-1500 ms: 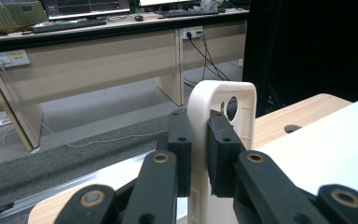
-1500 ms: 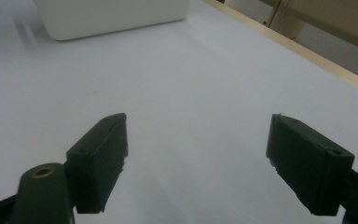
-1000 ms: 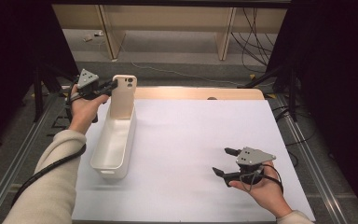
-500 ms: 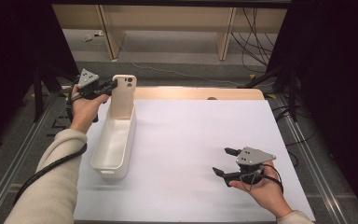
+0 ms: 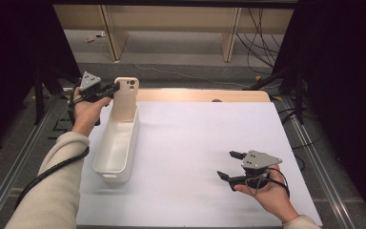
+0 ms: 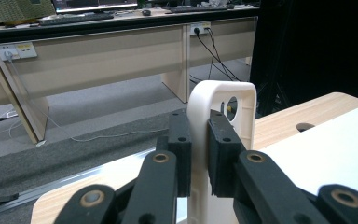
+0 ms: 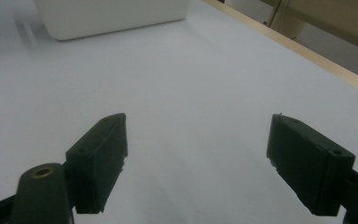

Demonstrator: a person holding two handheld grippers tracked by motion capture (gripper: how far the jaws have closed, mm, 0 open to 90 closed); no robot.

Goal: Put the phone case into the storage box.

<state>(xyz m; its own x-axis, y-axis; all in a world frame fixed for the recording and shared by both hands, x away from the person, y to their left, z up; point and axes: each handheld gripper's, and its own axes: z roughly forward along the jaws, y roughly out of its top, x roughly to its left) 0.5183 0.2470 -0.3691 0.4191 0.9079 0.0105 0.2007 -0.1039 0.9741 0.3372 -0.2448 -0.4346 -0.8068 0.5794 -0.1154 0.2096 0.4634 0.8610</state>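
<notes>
A cream phone case (image 5: 125,98) stands upright at the far end of a long white bin (image 5: 116,145) on the left of the table. My left gripper (image 5: 114,88) is shut on the case's upper left edge. In the left gripper view both black pads press the case (image 6: 221,105) between them, with its camera cut-out showing beside the right pad. My right gripper (image 5: 231,165) rests low over the white sheet at the near right, jaws wide open and pointing left. The right gripper view has nothing between the gripper's (image 7: 196,154) fingertips.
A white sheet (image 5: 195,157) covers most of the wooden table (image 5: 200,95), whose far edge has a small round hole (image 5: 216,100). The bin's end (image 7: 112,16) lies beyond the right gripper. Desks and cables stand on the floor behind the table.
</notes>
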